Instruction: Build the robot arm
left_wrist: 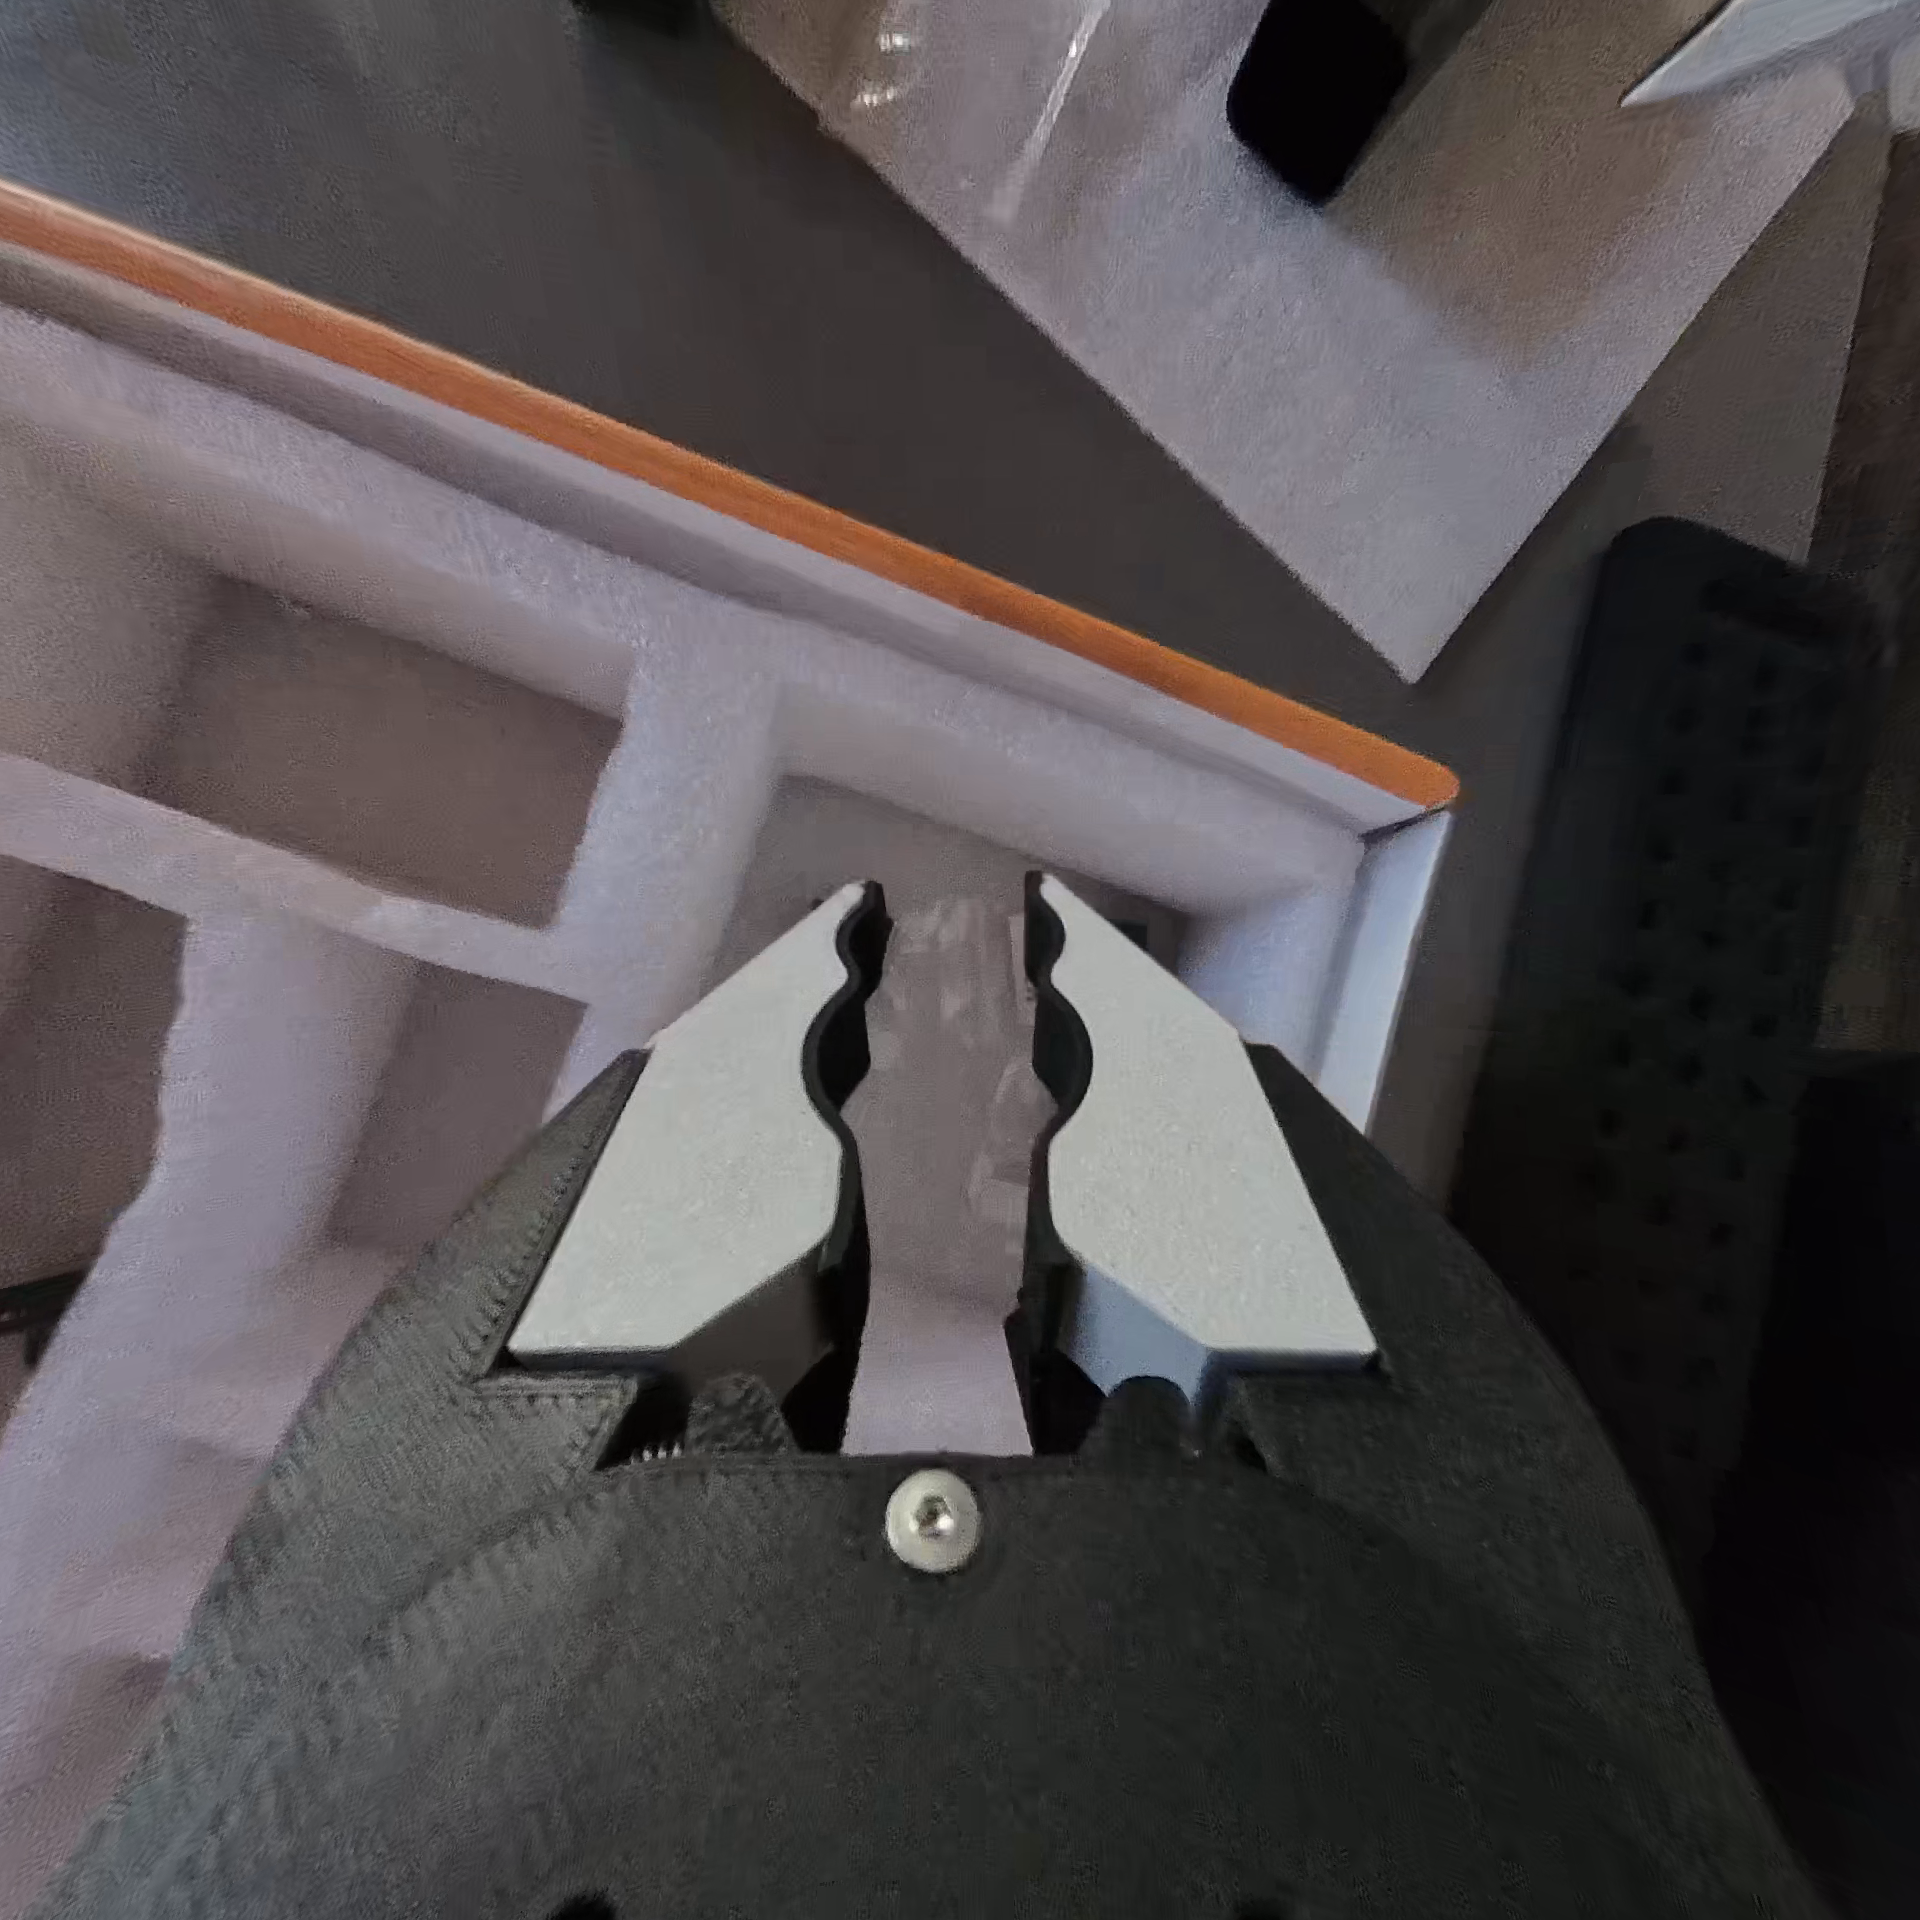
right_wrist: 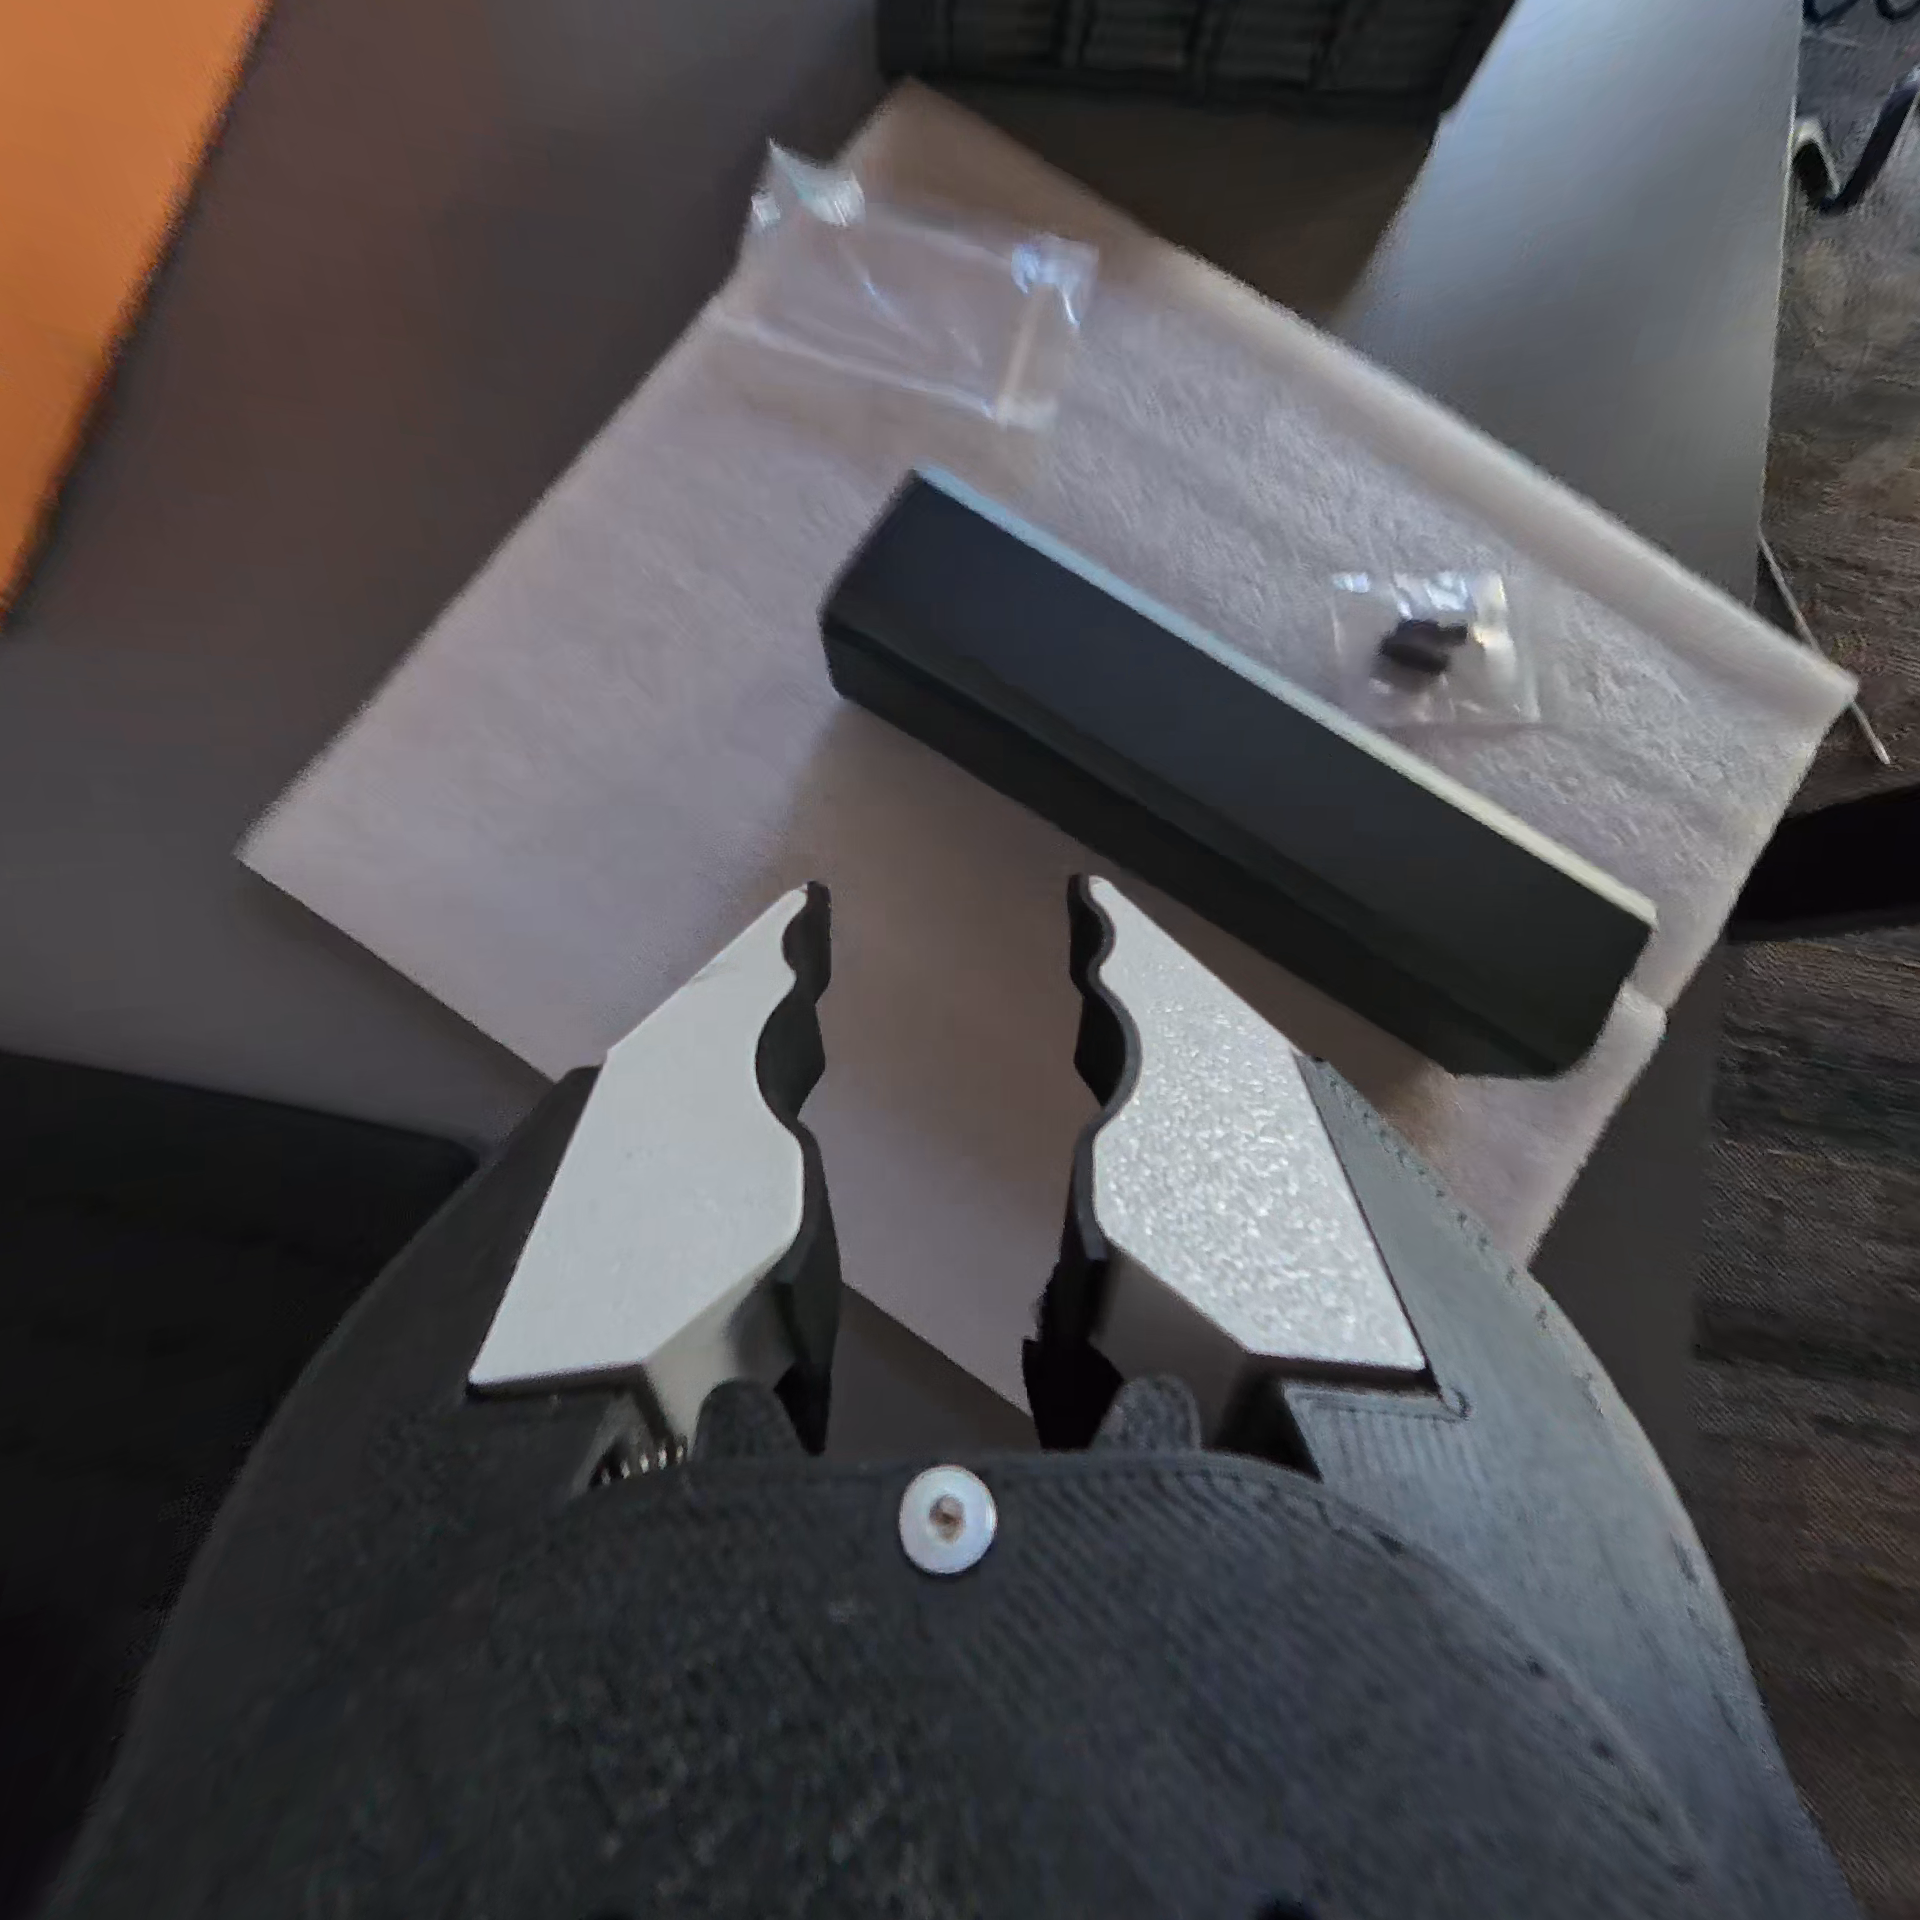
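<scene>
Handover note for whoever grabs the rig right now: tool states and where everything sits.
Left tool: jaws nearly shut, apparently pinching a clear plastic piece, over the corner compartment of the white foam insert in the orange-rimmed box.
Right tool: open, holding nothing, above the near edge of the white foam sheet.
On that sheet: long black box, small bag with a dark part beyond it, clear bag at the far end.
Whether the piece is seated in the compartment: cannot tell.
</scene>
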Action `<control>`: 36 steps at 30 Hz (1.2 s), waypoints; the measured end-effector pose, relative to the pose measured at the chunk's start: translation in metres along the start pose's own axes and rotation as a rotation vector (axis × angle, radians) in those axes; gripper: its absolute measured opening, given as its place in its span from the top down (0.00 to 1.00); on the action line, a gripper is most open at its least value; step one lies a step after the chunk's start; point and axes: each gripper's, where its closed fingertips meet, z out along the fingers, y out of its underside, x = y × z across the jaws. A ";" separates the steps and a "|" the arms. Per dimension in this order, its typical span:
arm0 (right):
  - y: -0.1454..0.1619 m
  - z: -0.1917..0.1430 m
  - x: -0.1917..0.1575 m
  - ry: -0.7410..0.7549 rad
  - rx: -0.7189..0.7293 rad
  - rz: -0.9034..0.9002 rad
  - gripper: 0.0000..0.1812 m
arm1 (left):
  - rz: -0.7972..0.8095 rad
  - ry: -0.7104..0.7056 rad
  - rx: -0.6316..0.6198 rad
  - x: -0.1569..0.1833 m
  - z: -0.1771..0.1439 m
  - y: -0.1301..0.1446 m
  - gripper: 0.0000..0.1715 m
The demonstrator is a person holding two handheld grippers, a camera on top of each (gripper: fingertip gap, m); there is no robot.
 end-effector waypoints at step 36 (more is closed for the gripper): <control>0.101 -0.054 0.068 -0.185 0.131 0.679 0.68 | -0.139 -0.026 -0.276 0.100 0.158 -0.066 0.79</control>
